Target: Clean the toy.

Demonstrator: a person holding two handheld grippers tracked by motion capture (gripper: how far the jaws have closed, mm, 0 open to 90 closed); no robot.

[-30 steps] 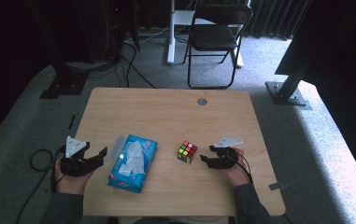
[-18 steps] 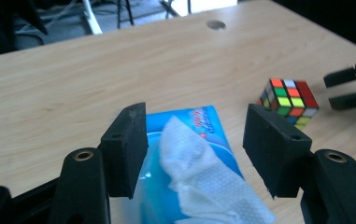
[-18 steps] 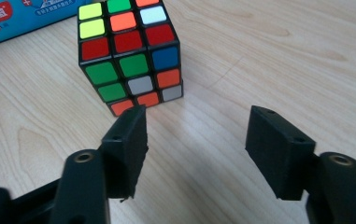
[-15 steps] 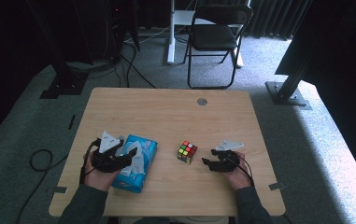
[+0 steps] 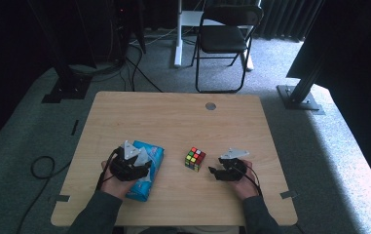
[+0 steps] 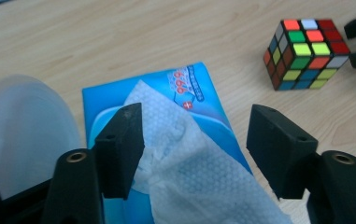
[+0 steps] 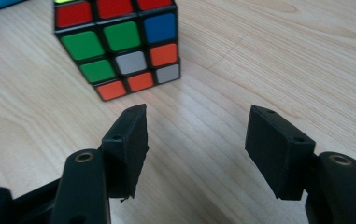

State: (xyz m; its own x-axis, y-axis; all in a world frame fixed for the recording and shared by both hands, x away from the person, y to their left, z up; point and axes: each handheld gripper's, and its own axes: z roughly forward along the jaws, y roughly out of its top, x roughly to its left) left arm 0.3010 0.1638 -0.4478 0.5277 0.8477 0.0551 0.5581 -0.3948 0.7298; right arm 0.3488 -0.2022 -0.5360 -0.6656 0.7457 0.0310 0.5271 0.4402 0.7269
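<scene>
A blue wet-wipe pack [image 5: 153,155] lies at the front left of the wooden table [image 5: 173,122], with a white wipe [image 6: 189,158] sticking up out of its top. My left gripper [image 5: 143,169] hangs over the pack. Its jaws have just been opening, and the wipe rises between them [image 6: 196,126] without being pinched. A scrambled colour cube [image 5: 195,158] sits mid-table, right of the pack [image 6: 199,88]. My right gripper [image 5: 213,172] rests just right of the cube [image 7: 117,44], pointing at it. Its jaws [image 7: 196,126] have also just been opening, with only bare wood between them.
A pale blurred shape [image 6: 21,130] sits left of the left jaw. A round grommet [image 5: 211,106] marks the table's far side. Behind the table stand a folding chair [image 5: 227,39] and metal stand feet [image 5: 300,95]. A cable [image 5: 42,165] lies on the carpet at left.
My left hand has come in from the table's left edge to above the wipe pack. The right hand and the cube have stayed where they were.
</scene>
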